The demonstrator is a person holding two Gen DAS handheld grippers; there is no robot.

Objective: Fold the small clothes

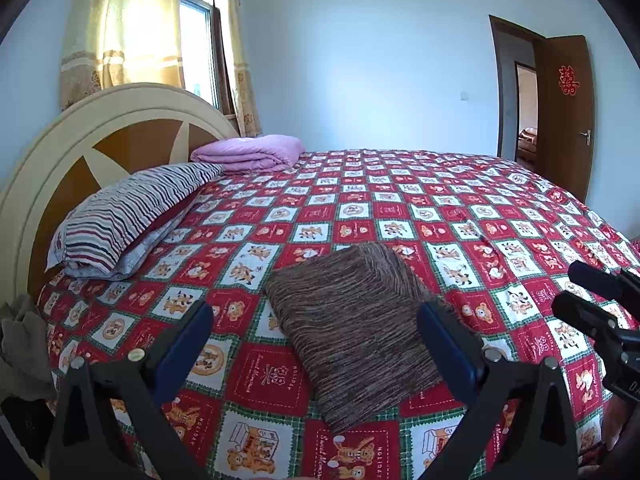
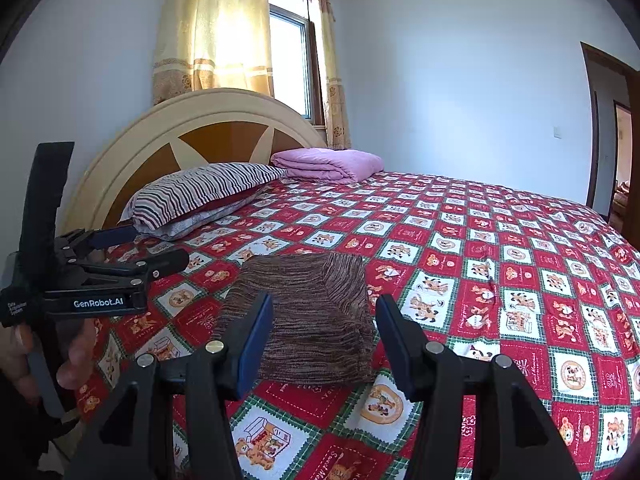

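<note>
The brown knit garment lies already folded at lower centre of the left wrist view, flat on the checked bedspread. My left gripper and right gripper both hover with fingers wide, holding nothing. I'd press the edges square before leaving it, keeping the stack undisturbed

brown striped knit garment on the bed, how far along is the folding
Done, by the look of it: the brown striped knit garment lies on the red checked bedspread as a compact folded rectangle. In hand: nothing; the left gripper and right gripper both stand open, clear of the cloth. Left: perhaps the crumpled olive cloth at the bed's edge, if it is part of the job.
</note>
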